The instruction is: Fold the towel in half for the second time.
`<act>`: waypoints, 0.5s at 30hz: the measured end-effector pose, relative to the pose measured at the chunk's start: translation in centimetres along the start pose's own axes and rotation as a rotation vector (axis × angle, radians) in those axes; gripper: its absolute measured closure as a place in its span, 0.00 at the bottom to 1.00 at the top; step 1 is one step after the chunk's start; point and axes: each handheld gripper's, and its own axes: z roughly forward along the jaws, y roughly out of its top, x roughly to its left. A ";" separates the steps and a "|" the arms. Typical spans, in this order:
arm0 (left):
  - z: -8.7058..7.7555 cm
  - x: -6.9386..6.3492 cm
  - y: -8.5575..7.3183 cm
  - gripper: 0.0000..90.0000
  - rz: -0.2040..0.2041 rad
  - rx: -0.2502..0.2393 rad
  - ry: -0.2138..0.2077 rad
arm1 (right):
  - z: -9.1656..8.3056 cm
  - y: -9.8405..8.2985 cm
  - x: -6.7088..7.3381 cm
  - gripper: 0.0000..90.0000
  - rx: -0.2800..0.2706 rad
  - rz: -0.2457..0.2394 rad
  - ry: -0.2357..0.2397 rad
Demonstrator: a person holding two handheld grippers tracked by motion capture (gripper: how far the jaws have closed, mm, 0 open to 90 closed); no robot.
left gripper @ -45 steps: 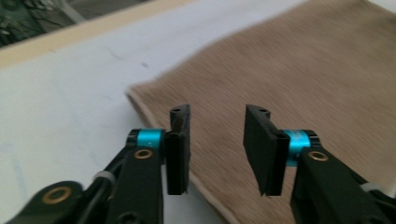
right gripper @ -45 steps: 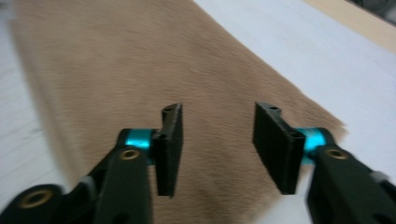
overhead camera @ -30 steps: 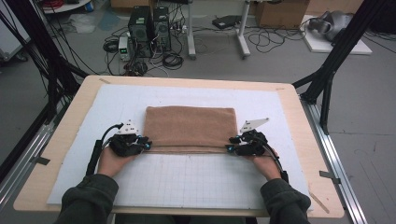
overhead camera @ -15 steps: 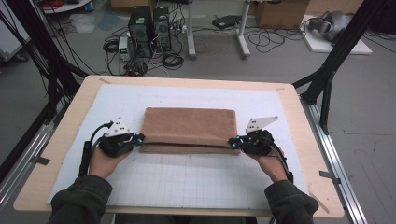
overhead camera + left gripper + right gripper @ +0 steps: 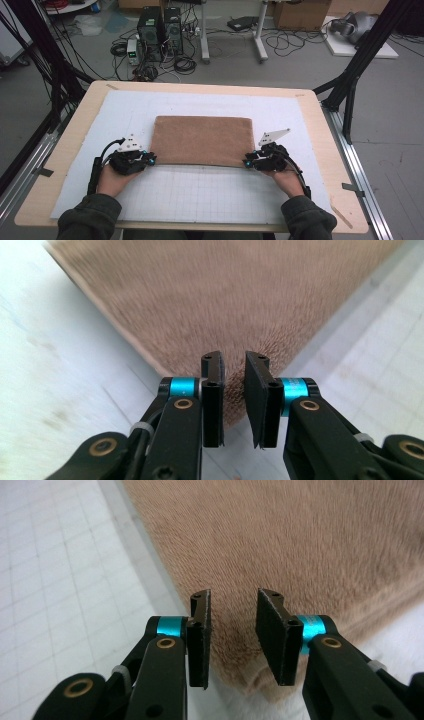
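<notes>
At lower left of the high view, the left gripper [image 5: 148, 159] sits at the brown towel's [image 5: 202, 140] near-left corner, jaws now slightly parted around that corner rather than pinching it. The towel lies flat mid-frame on the white grid mat [image 5: 200, 195], folded smaller than a second ago. At right, the right gripper [image 5: 248, 162] stands with jaws spread, straddling the near-right corner.

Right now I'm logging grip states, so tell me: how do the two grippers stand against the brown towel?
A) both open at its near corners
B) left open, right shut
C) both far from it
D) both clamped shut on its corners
A: in each gripper view the jaws stand apart with a near corner of the brown towel lying between them, for the left gripper and the right gripper alike.
</notes>
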 end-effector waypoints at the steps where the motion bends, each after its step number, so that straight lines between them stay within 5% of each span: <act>1: 0.0 -0.1 0.0 0.85 0.009 0.000 0.005 | 0.0 -0.1 0.0 0.74 0.011 -0.001 -0.004; 15: -1.5 0.3 0.3 0.56 -0.053 -0.099 0.000 | -1.4 0.0 -0.3 0.48 -0.100 0.046 -0.049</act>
